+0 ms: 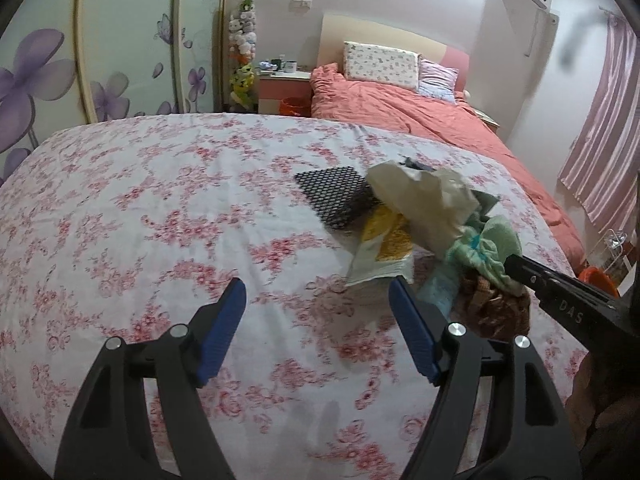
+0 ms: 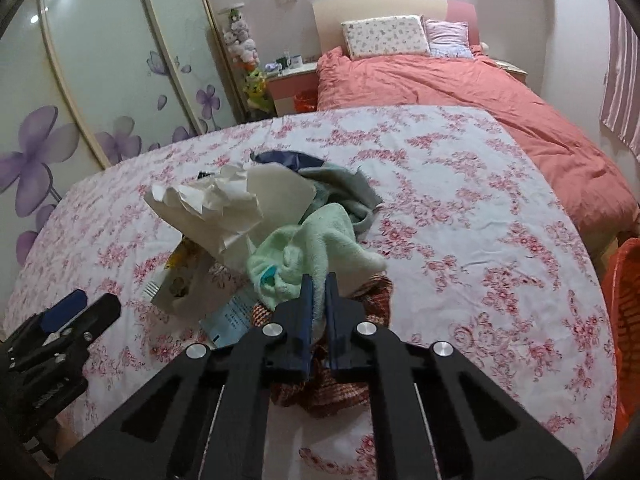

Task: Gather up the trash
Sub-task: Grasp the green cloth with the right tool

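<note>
I am early in the job: the pile of trash still lies on the flowered bed (image 2: pixel 460 200). My right hand-held gripper (image 2: pixel 318 280) is clenched on the green towel (image 2: pixel 320 240), beside the crumpled paper (image 2: pixel 224 204). My left hand-held gripper (image 1: pixel 318 292) is released, empty, just beside the yellow packet (image 1: pixel 384 248). Only the left view shows the black dotted sheet (image 1: pixel 332 196) behind the pile; only the right view shows the orange basket (image 2: pixel 624 320) at the bed's edge, likely where it all goes
</note>
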`<state>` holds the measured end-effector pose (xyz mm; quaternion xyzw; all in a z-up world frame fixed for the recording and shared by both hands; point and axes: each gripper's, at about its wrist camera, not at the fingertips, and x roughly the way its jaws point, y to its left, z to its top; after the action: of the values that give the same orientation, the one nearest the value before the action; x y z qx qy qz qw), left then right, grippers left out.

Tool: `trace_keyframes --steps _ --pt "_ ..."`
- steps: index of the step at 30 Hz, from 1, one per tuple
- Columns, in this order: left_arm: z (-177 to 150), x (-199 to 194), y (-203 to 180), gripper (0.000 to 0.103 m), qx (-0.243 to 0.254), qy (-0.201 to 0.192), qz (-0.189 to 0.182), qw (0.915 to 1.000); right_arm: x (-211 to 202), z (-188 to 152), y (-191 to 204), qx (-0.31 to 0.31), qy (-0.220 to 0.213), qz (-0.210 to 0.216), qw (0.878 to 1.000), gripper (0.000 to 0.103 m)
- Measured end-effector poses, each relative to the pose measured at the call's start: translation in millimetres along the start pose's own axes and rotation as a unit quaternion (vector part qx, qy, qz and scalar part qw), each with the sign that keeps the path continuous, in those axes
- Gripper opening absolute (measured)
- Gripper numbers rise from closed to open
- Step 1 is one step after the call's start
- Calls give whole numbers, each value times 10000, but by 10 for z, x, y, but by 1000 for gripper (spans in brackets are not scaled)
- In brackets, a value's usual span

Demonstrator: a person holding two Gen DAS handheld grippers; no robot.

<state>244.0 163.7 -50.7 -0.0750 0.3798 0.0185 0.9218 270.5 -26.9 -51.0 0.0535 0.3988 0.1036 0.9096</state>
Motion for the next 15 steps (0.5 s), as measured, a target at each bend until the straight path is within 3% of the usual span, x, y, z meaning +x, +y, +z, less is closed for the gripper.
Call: trace_keyframes --steps 11,15 --pt "94 209 -347 72 154 90 -131 9998 -427 24 -405 425 -584 -234 9971 6" --pt "124 414 -439 65 209 247 16 9995 -466 1 -550 525 -608 -283 9964 6"
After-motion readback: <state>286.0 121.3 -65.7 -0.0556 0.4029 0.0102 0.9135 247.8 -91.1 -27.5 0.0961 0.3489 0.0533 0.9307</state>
